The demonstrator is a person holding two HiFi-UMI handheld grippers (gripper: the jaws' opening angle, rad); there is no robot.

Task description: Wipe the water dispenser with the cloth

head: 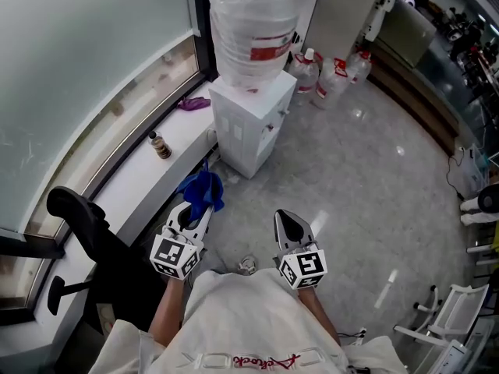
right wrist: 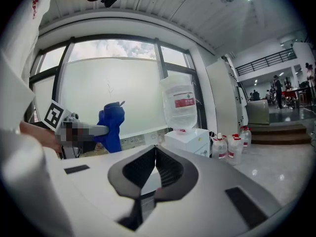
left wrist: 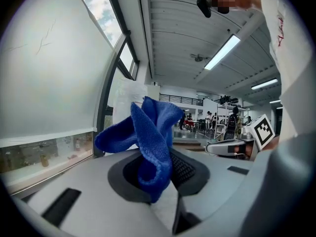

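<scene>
left gripper (head: 192, 215) pinches cloth (head: 201, 188), pointing forward

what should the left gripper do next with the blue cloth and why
Probably carry the left gripper forward to the white box-shaped water dispenser. Its jaws are shut on the crumpled blue terry cloth, but the cloth hangs short of the dispenser and touches none of it. The right gripper is shut and empty, so the wiping falls to the left.

An open office hall; water dispenser (head: 248, 123), spare bottles (head: 334, 76), black office chair (head: 87, 226), people (left wrist: 233, 120) far back.
</scene>
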